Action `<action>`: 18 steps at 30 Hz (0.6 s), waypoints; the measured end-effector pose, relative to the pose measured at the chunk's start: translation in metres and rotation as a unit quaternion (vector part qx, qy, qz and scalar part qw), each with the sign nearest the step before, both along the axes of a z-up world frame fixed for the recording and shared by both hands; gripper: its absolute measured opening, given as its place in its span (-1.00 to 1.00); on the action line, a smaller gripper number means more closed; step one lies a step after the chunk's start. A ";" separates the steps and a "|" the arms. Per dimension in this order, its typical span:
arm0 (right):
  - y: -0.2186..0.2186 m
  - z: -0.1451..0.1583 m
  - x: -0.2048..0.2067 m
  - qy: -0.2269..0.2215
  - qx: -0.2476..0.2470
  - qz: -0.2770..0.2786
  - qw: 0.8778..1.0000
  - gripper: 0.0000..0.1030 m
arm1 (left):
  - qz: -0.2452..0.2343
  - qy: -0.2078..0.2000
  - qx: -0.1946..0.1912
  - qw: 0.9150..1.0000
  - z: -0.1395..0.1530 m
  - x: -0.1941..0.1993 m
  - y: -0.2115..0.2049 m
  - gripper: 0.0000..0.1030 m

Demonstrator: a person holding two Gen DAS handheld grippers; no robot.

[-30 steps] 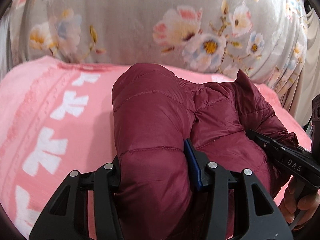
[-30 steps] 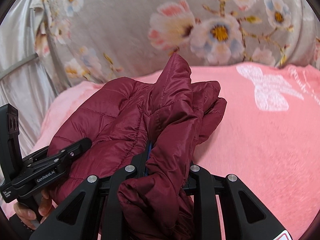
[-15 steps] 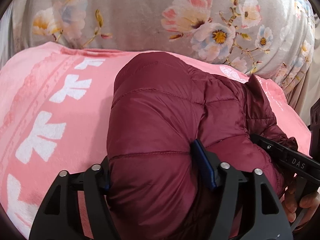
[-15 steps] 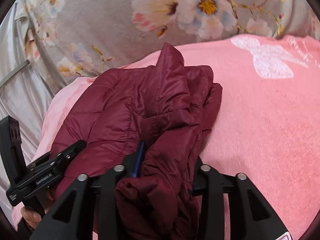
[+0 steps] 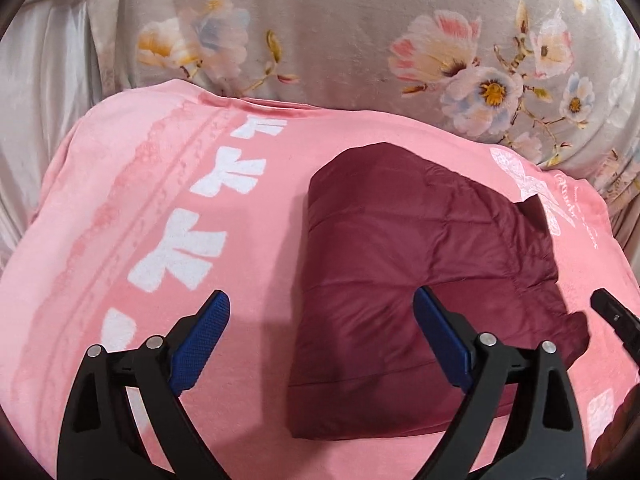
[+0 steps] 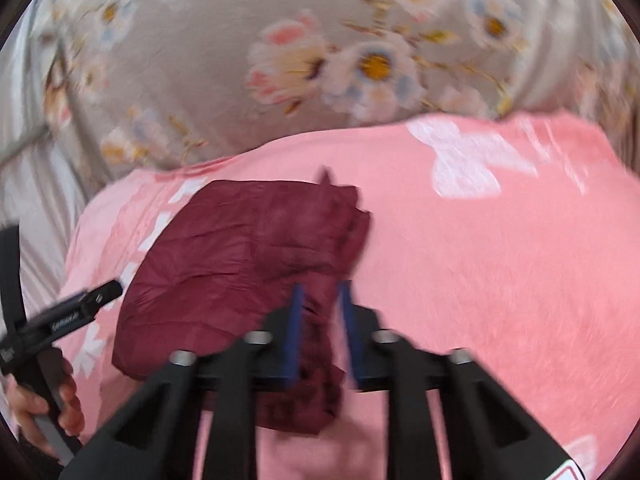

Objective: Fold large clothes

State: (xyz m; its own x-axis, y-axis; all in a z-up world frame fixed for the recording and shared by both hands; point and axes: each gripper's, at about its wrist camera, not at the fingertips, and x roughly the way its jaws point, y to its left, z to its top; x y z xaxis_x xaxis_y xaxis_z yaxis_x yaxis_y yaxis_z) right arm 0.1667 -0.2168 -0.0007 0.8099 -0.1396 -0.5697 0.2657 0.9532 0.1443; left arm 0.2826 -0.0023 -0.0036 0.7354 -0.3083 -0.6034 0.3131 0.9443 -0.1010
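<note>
A dark red quilted jacket (image 5: 416, 264) lies folded in a compact bundle on the pink blanket (image 5: 168, 208). My left gripper (image 5: 320, 320) is open wide and empty, above the bundle's near left edge. In the blurred right wrist view the jacket (image 6: 240, 252) lies to the left. My right gripper (image 6: 320, 300) has its blue pads a small gap apart, over the jacket's right edge. I cannot tell if fabric is pinched between them. The left gripper's tip (image 6: 100, 292) shows at the far left there.
The pink blanket with white bow prints covers the surface. A grey floral fabric (image 5: 360, 40) rises behind it. Pale satin cloth (image 5: 40, 80) hangs at the left. The right gripper's tip (image 5: 612, 312) shows at the right edge of the left wrist view.
My left gripper has opened, let go of the jacket and drawn back. The jacket has dropped flat onto the blanket. My right gripper has pulled back and its jaws have parted slightly.
</note>
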 end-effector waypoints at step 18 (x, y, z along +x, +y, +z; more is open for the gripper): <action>0.028 -0.073 0.039 0.061 -0.023 -0.001 0.998 -0.98 | 0.019 0.069 0.001 0.997 -0.061 0.020 -0.025 0.88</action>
State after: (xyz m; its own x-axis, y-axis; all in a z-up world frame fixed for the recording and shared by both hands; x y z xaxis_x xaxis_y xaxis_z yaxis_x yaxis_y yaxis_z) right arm 0.2056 -0.1892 -0.0736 0.7348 -0.1687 -0.6570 0.2797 0.9577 0.0670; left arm 0.3024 -0.0271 -0.0644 0.6570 -0.2811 -0.6996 0.2608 0.9554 -0.1389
